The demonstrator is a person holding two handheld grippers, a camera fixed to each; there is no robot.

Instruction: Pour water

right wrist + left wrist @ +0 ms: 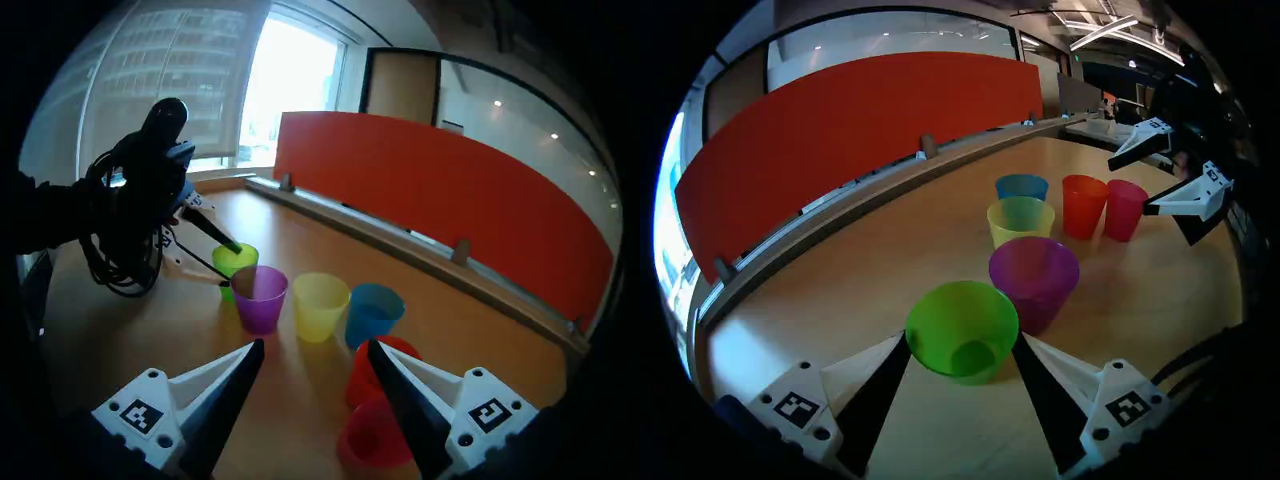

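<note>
Left tongs (960,342) wide, flanking the green cup (962,320) at the row's end on the surface (1136,304); I judge I'm framing a grasp to pour; right tongs (314,346) wide above the red cup (358,384).

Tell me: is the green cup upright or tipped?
Upright. The green cup stands on its base on the table, mouth up.

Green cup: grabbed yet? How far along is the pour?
Done: nothing; green cup looks empty, upright on the table. In hand: left hand-held gripper open, straddling it, not closed. Right hand-held gripper open beside the pink cup. Left: grasp, lift, pour.
</note>
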